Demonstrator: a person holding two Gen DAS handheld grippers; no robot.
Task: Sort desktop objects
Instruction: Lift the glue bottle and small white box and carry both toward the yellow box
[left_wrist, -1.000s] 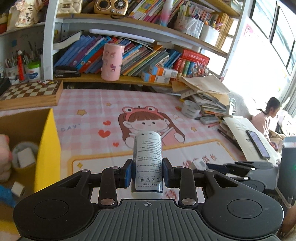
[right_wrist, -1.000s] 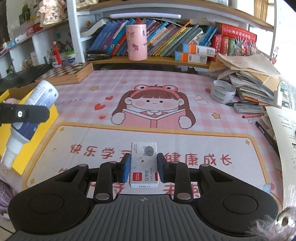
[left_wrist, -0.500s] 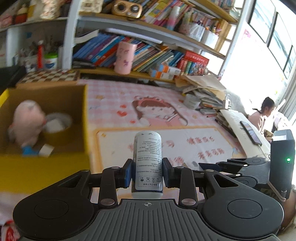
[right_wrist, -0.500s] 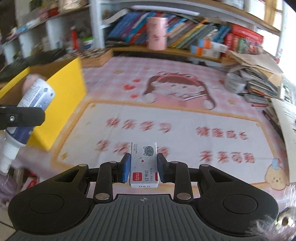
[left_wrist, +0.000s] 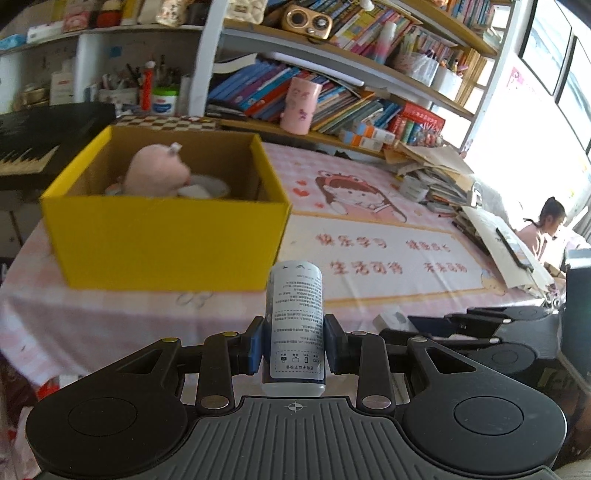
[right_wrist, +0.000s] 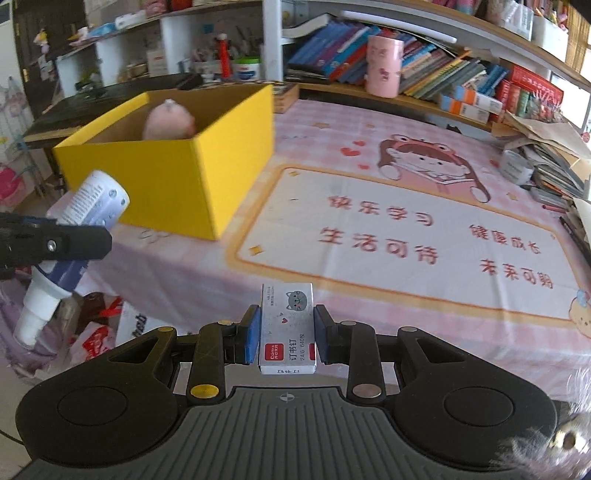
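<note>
Clearly printed "订书钉" staple box (right_wrist: 287, 328), right gripper (right_wrist: 283, 334)

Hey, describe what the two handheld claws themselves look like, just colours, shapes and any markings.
Both look alike. The left claw and right claw are matte black plastic: a ribbed central plate with a small crosshair mark, a round disc on each side, and angular linkage arms with silver rivets; a few rivets are yellow. The fingers end in blue pads. No cables, sleeves or hands are visible.

Staple box (right_wrist: 287, 328) reads 订书钉, perhaps 24/6; desk mat (right_wrist: 406, 236) reads 生活可待
</note>
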